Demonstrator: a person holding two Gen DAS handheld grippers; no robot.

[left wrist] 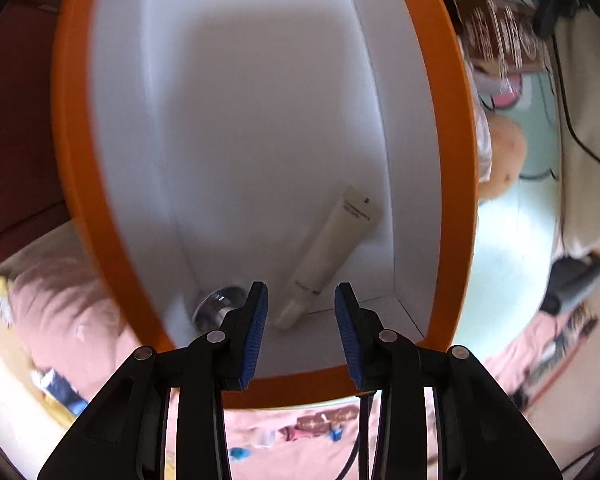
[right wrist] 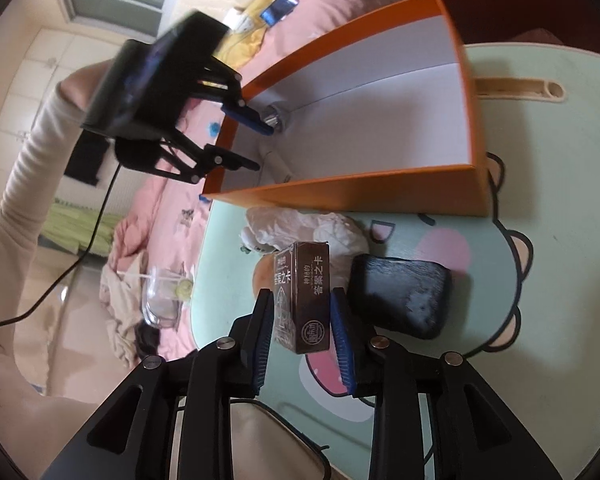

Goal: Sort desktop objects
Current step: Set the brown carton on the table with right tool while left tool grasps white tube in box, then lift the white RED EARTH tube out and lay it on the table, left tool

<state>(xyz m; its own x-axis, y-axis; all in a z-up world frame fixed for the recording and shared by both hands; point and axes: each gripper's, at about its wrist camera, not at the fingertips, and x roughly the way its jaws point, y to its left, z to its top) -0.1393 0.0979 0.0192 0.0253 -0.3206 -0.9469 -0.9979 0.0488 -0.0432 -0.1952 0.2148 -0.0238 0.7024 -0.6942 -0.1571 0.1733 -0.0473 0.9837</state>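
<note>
An orange box with a white inside holds a cream tube and a small silver round thing. My left gripper is open and empty over the box's near corner, just above the tube's cap end. In the right wrist view the box stands on the mint table, and the left gripper reaches into its left end. My right gripper is shut on a dark brown card box, held upright above the table.
On the mint cartoon tabletop lie a black pouch, crumpled white tissue and a beige handle-like piece. A pink bed lies left of the table. A glass bowl sits below the table's edge.
</note>
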